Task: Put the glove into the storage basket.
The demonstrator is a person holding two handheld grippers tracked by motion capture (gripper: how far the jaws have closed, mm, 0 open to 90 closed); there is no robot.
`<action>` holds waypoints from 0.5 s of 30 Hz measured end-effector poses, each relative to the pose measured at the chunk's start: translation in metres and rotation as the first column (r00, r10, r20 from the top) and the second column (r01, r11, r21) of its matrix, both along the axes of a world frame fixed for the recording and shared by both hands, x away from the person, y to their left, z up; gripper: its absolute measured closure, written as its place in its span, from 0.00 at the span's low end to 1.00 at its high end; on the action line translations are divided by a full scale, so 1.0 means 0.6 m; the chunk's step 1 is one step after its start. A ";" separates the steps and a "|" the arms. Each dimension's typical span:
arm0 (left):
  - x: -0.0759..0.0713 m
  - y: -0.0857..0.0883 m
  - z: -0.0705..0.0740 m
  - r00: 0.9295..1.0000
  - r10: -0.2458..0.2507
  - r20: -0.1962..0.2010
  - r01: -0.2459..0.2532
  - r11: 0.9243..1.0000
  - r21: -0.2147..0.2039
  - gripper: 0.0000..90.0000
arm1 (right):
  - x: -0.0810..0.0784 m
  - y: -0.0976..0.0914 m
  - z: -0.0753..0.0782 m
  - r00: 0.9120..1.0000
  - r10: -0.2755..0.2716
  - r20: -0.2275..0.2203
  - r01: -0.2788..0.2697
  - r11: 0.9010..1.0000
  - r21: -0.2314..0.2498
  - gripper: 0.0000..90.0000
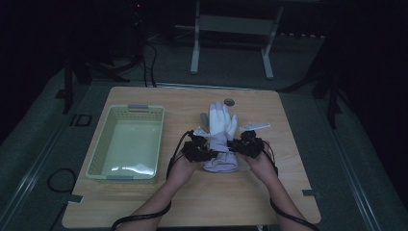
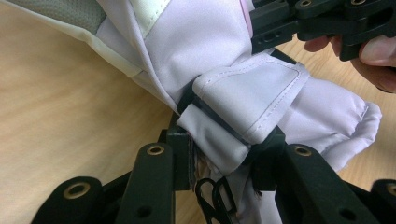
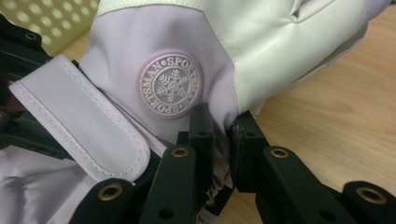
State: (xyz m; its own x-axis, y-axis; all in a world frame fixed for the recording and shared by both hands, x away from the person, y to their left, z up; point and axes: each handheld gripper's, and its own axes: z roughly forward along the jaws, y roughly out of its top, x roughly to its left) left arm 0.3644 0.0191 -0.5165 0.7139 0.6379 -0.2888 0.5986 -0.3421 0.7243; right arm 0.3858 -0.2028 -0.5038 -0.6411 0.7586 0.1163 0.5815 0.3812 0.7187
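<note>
The pale glove [image 1: 221, 137] lies mid-bench [image 1: 269, 192], fingers pointing away from the person and cuff nearest them, between both tools, with the left tool [image 2: 219, 140] clamped on the cuff's strap side and the right tool [image 3: 222, 130] pinched onto cuff fabric below the round badge [image 3: 171, 83].

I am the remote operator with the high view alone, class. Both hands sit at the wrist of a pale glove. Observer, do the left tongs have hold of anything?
Observer: Yes. The left tongs are shut on the glove's wrist strap.
Operator: And the right ones?
Observer: The right tongs pinch a fold of the glove at its edge.
Operator: Any marking on the glove?
Observer: A round lilac badge with a snowflake, lettered SPORTSMAN.
Operator: What lies beyond it?
Observer: The pale green basket, its wall full of holes.
</note>
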 end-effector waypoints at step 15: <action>-0.008 0.046 0.081 0.999 -0.013 0.047 0.012 1.000 0.021 0.76 | -0.011 0.041 0.076 0.997 0.023 0.077 -0.024 1.000 0.017 0.90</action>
